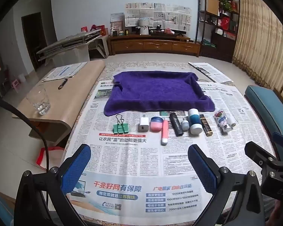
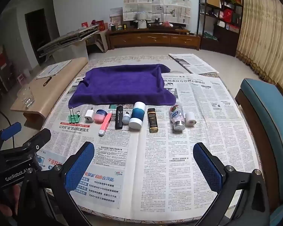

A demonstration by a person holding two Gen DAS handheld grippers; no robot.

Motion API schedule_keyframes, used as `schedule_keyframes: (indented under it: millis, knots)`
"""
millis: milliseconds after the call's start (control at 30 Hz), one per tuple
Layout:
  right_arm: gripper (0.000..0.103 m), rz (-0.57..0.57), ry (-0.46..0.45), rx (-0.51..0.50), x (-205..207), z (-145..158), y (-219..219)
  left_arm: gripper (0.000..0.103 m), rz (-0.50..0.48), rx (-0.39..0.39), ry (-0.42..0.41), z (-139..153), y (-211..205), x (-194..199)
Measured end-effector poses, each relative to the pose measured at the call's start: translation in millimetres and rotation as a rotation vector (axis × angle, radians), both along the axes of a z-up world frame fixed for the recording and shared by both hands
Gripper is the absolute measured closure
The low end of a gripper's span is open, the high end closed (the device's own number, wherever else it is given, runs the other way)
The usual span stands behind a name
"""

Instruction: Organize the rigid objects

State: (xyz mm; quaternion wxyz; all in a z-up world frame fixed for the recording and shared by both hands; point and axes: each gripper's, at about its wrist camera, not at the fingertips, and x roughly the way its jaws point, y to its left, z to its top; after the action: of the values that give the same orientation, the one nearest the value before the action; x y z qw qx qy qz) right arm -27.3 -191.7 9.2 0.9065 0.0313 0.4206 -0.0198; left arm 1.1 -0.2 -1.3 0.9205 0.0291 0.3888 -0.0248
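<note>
A row of small objects lies on the newspaper in front of a purple towel (image 1: 156, 92) (image 2: 122, 86): a green binder clip (image 1: 120, 127) (image 2: 73, 117), a white charger (image 1: 143, 125) (image 2: 89, 115), a pink jar (image 1: 156, 124) (image 2: 100, 116), a pink pen (image 1: 164, 131) (image 2: 105, 124), a black tube (image 1: 176, 124) (image 2: 119, 118), a teal-and-white bottle (image 1: 194, 123) (image 2: 137, 116), a brown lighter (image 1: 206, 125) (image 2: 152, 120) and a clear tube (image 1: 223, 121) (image 2: 177, 117). My left gripper (image 1: 139, 162) is open and empty, short of the row. My right gripper (image 2: 144, 162) is open and empty too.
A low wooden side table (image 1: 69, 101) at the left holds a drinking glass (image 1: 38, 101), a pen and papers. A teal chair (image 2: 264, 116) stands at the right. A small white roll (image 2: 190, 119) lies beside the clear tube. Folded newspapers (image 2: 192, 63) lie at the far right.
</note>
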Motion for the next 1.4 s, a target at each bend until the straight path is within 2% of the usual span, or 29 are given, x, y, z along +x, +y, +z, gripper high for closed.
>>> schedule_keyframes:
  millis: [100,133,300,367,467,600,833,1400]
  knots:
    - [0.0,-0.002,-0.011,-0.008,3.3,-1.6,0.8,0.0,-0.01,-0.025,0.038,-4.4,0.4,3.3]
    - [0.0,-0.002,-0.01,-0.004,5.1,-3.0,0.5,0.0,-0.004,-0.027,0.014,2.4,0.5,-0.5]
    - [0.0,-0.027,-0.009,-0.019,2.4,0.0,0.3,0.0,-0.003,-0.055,0.026,3.1,4.9,-2.2]
    - [0.0,-0.039,-0.004,-0.022,2.1,1.2,-3.9,0.0,-0.003,-0.046,0.028,2.6,1.1,-2.3]
    - [0.0,-0.044,0.05,-0.032,11.0,-5.7,1.2,0.0,-0.004,-0.045,0.03,1.7,1.9,-1.4]
    - [0.0,-0.054,0.042,-0.033,10.1,-3.8,2.8,0.0,-0.004,-0.059,0.04,-1.6,5.2,-0.2]
    - [0.0,-0.053,0.04,-0.044,10.2,-2.4,3.7,0.0,0.008,-0.025,0.015,-0.4,8.0,1.7]
    - [0.0,-0.068,0.062,-0.036,13.8,-11.8,-6.3,0.0,-0.007,-0.04,0.037,-11.0,0.4,5.4]
